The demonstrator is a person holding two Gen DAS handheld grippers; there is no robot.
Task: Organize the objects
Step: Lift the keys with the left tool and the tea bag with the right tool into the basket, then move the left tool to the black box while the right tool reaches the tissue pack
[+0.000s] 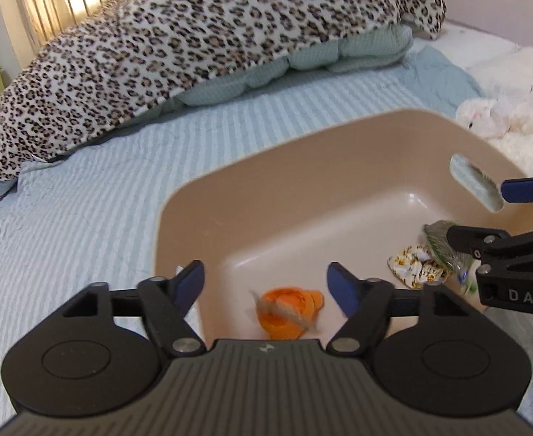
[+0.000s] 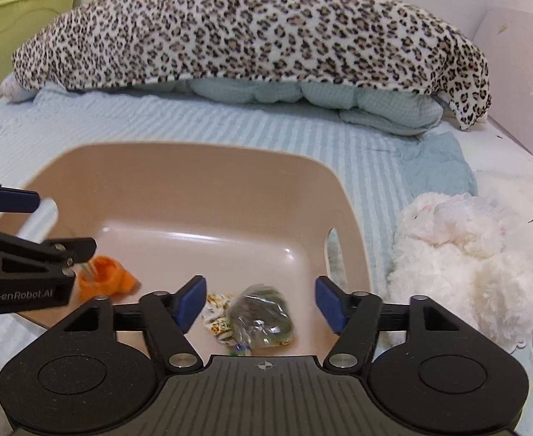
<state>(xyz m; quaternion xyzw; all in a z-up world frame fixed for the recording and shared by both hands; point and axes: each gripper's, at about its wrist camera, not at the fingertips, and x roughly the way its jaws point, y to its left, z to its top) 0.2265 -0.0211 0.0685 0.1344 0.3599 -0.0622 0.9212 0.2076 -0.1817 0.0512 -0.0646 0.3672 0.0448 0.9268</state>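
Centrally, a beige plastic basin is sitting on the bed, holding a clear bag and patterned cloth near its right wall, an orange cloth near its left wall. Both the left tool and right tool are hovering open, empty.

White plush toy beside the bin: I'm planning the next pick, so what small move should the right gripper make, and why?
Probably swing the right gripper rightward over the bin's rim toward the white plush toy. Its jaws are open and empty, the orange item and bagged item already lie inside, and the plush lies outside.
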